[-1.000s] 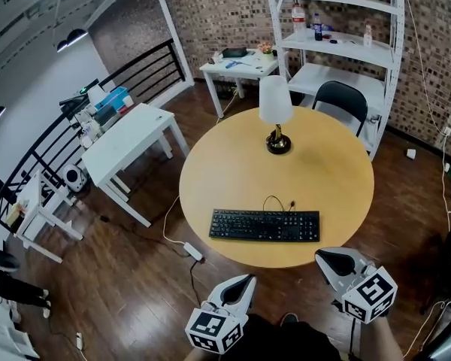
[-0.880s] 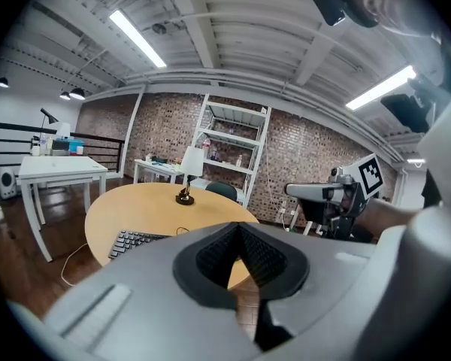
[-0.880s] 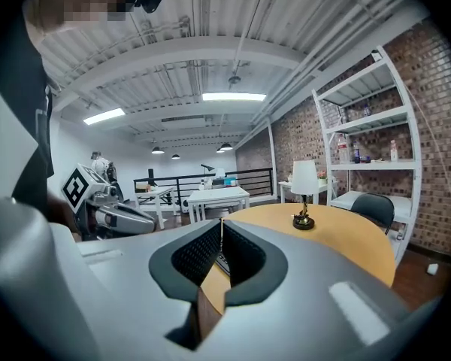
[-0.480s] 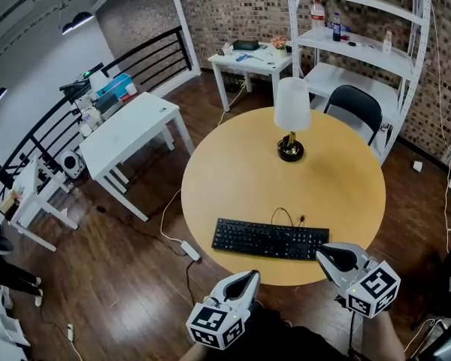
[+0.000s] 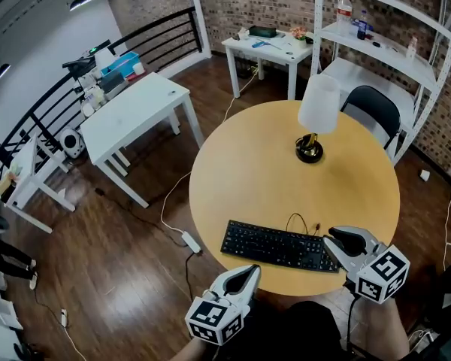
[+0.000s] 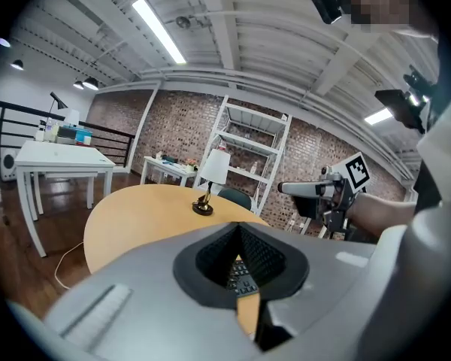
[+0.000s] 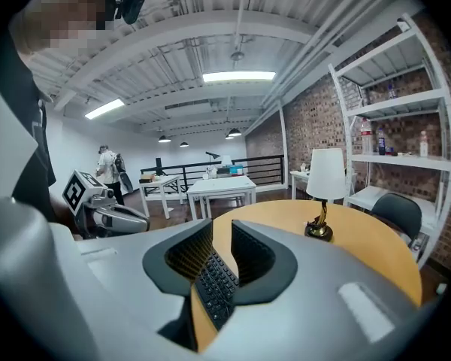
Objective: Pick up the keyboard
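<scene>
A black keyboard [image 5: 278,247] lies flat near the front edge of the round yellow table [image 5: 248,171]. My left gripper [image 5: 249,271] hovers just off the table's edge, below the keyboard's left half, jaws shut and empty. My right gripper [image 5: 332,241] is at the keyboard's right end, apart from it. Its jaws have just been opening and stand narrowly open, with nothing between them. In the left gripper view the keyboard [image 6: 240,273] shows past the closed tips [image 6: 239,228]. In the right gripper view the keyboard [image 7: 214,280] lies beyond the gap of the right gripper [image 7: 222,228].
A white-shaded lamp [image 5: 316,119] stands at the table's far side. The keyboard's cable [image 5: 297,220] loops on the tabletop. A white desk [image 5: 131,111] stands at left, a black chair [image 5: 376,107] and a white shelf [image 5: 391,43] behind the table, and a power strip [image 5: 189,241] on the floor.
Both grippers have moved forward to the table's front edge, closer to the keyboard. The right gripper's jaws have parted a little; the left stays shut.
</scene>
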Motion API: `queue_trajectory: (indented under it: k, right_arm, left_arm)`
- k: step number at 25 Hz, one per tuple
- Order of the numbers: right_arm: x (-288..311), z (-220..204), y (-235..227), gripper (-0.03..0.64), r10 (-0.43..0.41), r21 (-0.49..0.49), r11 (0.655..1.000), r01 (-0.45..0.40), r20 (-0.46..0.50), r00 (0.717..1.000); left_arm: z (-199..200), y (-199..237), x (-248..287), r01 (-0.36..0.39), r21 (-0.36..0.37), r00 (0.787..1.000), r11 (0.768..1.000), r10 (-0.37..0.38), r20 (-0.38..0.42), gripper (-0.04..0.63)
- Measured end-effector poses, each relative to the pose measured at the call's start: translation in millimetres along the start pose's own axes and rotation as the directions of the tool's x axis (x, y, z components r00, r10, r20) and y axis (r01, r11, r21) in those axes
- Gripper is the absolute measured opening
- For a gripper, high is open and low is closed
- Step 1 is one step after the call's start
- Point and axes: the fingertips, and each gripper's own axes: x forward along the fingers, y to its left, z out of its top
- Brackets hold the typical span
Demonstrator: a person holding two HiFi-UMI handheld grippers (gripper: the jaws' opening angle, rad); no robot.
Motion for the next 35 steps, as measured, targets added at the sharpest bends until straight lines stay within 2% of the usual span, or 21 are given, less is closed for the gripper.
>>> queue_trajectory:
  k: [6, 11, 14, 16, 18, 19, 22, 26, 31, 35]
  right_arm:
    - [22, 2, -38, 0.099, 0.078, 0.005, 0.997, -0.078, -0.018, 0.997]
    - [37, 5, -66, 0.121, 0.175, -0.019, 0.984, -0.176, -0.058, 0.983]
    - [45, -3, -87, 0.129, 0.222, -0.01, 0.974, -0.224, -0.117, 0.968]
    - [55, -15, -96, 0.133, 0.273, 0.02, 0.961, -0.274, -0.185, 0.944]
    - [66, -28, -99, 0.151, 0.325, 0.029, 0.944, -0.328, -0.245, 0.914]
    - [71, -34, -100, 0.169, 0.345, 0.027, 0.936, -0.351, -0.271, 0.899]
    - [87, -53, -100, 0.198, 0.401, 0.026, 0.908, -0.419, -0.346, 0.848]
    - [101, -81, -107, 0.247, 0.436, 0.027, 0.88, -0.473, -0.438, 0.786]
    - [114, -102, -116, 0.251, 0.488, 0.071, 0.85, -0.522, -0.478, 0.73]
    - [126, -119, -122, 0.288, 0.519, 0.096, 0.825, -0.556, -0.516, 0.681]
  left_arm:
    - [3, 13, 28, -0.102, -0.039, 0.995, 0.994, 0.102, -0.007, 0.063]
    - [7, 12, 49, -0.206, -0.111, 0.978, 0.972, 0.208, 0.006, 0.063]
    - [-1, 6, 65, -0.235, -0.137, 0.972, 0.962, 0.236, -0.013, 0.063]
    - [-5, 2, 75, -0.238, -0.136, 0.971, 0.962, 0.239, -0.007, 0.073]
    - [-10, 3, 82, -0.265, -0.146, 0.964, 0.953, 0.266, -0.009, 0.155]
    - [-14, 5, 85, -0.288, -0.157, 0.957, 0.945, 0.289, -0.02, 0.16]
    - [-27, 14, 89, -0.354, -0.193, 0.935, 0.915, 0.351, -0.051, 0.16]
    - [-48, 19, 96, -0.406, -0.167, 0.914, 0.899, 0.395, -0.096, 0.159]
    - [-69, 29, 101, -0.49, -0.214, 0.871, 0.845, 0.471, -0.138, 0.15]
    - [-80, 35, 109, -0.535, -0.258, 0.845, 0.805, 0.506, -0.175, 0.149]
